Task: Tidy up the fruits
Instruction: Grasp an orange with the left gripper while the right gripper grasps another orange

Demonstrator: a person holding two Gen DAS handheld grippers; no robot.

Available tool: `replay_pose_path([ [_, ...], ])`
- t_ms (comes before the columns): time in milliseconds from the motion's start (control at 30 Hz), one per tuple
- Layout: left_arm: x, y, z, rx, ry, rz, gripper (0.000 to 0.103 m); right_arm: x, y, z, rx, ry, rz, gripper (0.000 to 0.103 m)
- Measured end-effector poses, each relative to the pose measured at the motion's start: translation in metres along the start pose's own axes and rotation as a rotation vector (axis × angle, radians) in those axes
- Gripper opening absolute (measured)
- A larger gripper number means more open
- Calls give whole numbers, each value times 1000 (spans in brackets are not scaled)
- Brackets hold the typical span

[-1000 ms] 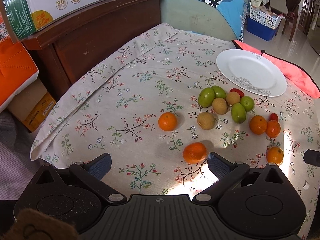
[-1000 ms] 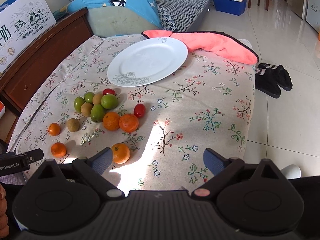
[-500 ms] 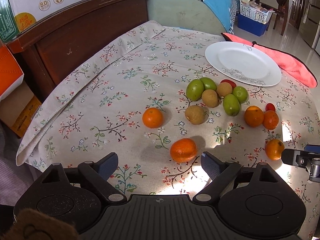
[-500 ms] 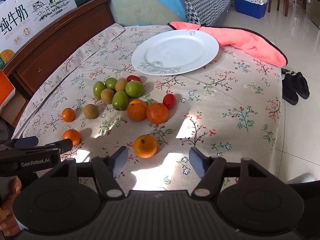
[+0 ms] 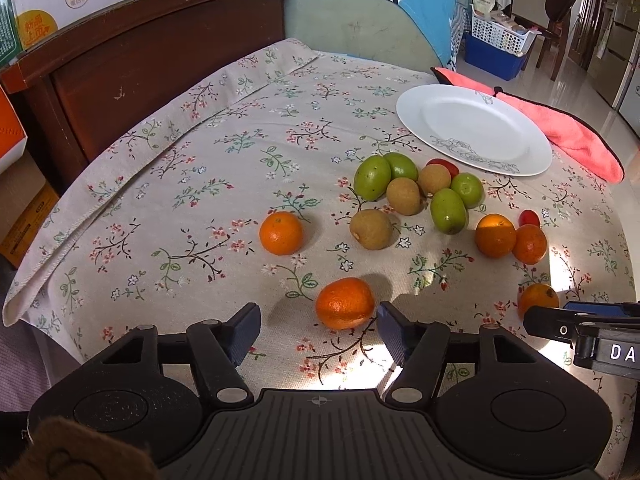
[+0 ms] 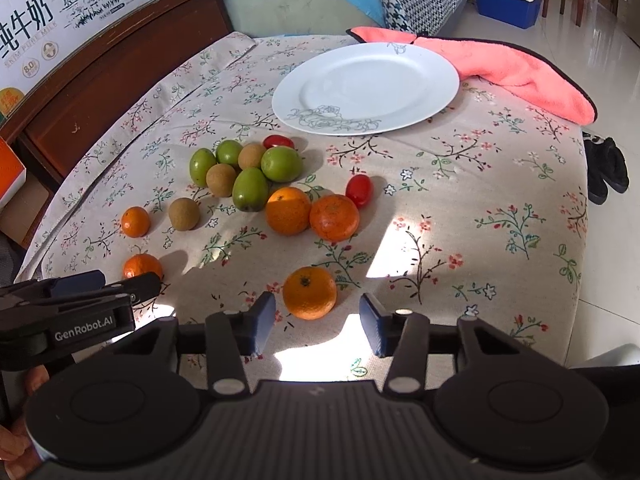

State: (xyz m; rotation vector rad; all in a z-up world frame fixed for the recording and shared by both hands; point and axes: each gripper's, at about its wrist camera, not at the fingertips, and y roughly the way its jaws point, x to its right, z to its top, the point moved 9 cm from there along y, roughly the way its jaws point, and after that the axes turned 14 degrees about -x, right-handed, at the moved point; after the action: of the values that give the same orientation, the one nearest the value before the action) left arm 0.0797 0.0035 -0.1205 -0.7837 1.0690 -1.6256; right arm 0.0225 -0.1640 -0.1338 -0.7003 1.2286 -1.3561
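Observation:
Fruit lies loose on a flowered tablecloth. An empty white plate [image 5: 472,128] [image 6: 366,88] stands at the far side. My left gripper [image 5: 318,328] is low over the cloth with its jaws closing around an orange [image 5: 345,303]. The right pad is close to the orange and the left pad stands clear of it. My right gripper [image 6: 317,322] is also closing, with another orange [image 6: 309,292] just ahead between its pads, untouched. Green fruits [image 6: 250,189], brown kiwis [image 6: 184,214], two more oranges [image 6: 334,217] and cherry tomatoes [image 6: 359,190] cluster in the middle.
A pink towel [image 6: 520,72] lies beyond the plate. A dark wooden headboard [image 5: 160,60] with a milk carton [image 6: 60,20] on it borders the left side. The table edge drops to a tiled floor on the right, where black shoes [image 6: 604,168] lie.
Both grippers' jaws have narrowed markedly. Each has sunk closer to the cloth, and the right one shifted sideways so its orange now sits between its pads.

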Motion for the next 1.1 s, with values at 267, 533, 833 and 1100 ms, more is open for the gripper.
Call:
replay_pose_path([
  [267,3,6,2,8,-19,-41,42,-2,6,0,-4,2,17,30],
  [533,5,5,2,17,-36,-78,29,0,5,0,5,24,29,29],
  [833,12,-15,17,61,-36,-128,29,-2,-12,9,40,23,69,29],
  [1100,17,-29,43,98,6,-130,29,0,-29,27,67,41,126,29],
])
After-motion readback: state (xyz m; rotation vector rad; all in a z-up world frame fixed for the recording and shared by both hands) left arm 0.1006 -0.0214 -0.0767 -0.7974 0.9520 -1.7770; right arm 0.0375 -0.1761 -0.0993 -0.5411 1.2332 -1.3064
